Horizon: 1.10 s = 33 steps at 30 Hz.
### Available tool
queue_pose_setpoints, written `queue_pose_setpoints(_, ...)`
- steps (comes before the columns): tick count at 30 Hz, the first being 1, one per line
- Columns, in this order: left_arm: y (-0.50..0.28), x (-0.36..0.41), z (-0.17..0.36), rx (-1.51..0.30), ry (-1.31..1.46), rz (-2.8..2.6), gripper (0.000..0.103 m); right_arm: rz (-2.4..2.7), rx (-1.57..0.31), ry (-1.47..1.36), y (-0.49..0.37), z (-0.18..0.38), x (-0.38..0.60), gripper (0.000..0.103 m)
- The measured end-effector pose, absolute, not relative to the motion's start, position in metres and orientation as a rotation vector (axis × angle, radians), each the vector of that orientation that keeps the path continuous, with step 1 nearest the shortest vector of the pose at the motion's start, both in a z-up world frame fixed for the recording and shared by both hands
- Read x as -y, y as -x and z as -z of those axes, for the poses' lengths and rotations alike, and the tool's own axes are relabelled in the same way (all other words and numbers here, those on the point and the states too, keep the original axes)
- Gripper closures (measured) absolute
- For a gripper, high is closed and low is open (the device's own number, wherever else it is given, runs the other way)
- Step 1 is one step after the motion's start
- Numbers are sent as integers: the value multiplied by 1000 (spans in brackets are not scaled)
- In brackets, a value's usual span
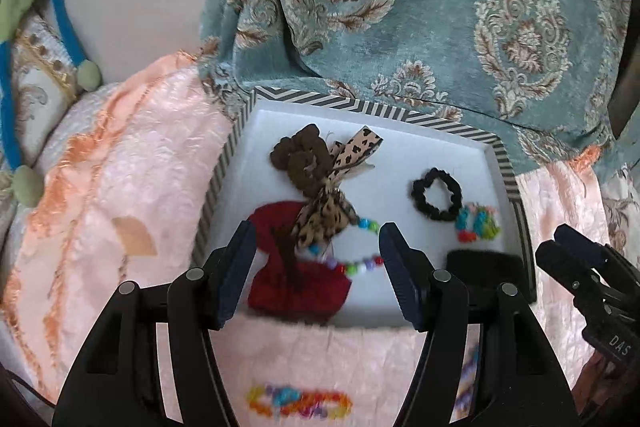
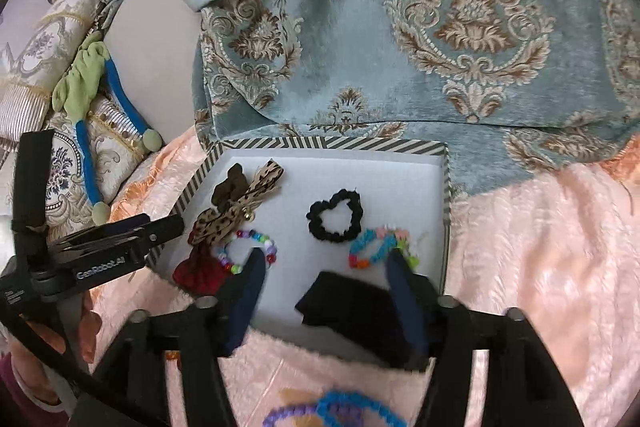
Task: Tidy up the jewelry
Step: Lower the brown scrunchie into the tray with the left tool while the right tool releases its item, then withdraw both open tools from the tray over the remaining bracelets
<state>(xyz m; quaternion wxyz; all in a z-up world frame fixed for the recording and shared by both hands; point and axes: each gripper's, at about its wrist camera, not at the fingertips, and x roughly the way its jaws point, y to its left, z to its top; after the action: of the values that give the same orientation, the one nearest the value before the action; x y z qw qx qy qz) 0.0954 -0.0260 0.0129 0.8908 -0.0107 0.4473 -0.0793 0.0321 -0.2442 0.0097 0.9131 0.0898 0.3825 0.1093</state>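
Observation:
A tray with a striped rim (image 1: pixel 360 107) (image 2: pixel 328 143) lies on a pink blanket. On its white floor are a brown scrunchie (image 1: pixel 300 155), a leopard bow (image 1: pixel 332 203), a red bow (image 1: pixel 296 287), a bead bracelet (image 1: pixel 360 263), a black scrunchie (image 2: pixel 336 215), a colourful woven bracelet (image 2: pixel 376 247) and a black cloth piece (image 2: pixel 352 311). My left gripper (image 1: pixel 317 229) hangs open above the red bow and the beads, with nothing held. My right gripper (image 2: pixel 326 257) stands open over the tray's near edge, above the black cloth, and holds nothing. Loose bracelets (image 1: pixel 300 403) (image 2: pixel 332 411) lie on the blanket in front of the tray.
A blue damask cloth (image 2: pixel 440 27) hangs behind the tray. The pink blanket (image 1: pixel 120 207) spreads to both sides. A green and blue fabric item (image 2: pixel 88 87) rests on a patterned cushion (image 2: pixel 52 39) at the left. Each gripper shows at the edge of the other's view.

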Motion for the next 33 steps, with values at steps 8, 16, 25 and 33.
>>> queue_pose_setpoints(8,-43,14,-24,-887,-20,114,39,-224,-770,-170,12,-15,233,39)
queue_pose_setpoints(16,-3,8,-21,-866,-22,71,39,-191,-766,-178,42,-17,231,39)
queue_pose_setpoints(25,30,11,-29,-816,-41,64,39,-186,-744,-153,71,-26,225,35)
queue_pose_setpoints(33,53,15,-38,-793,-36,77,39,-184,-708,-139,93,-37,217,34)
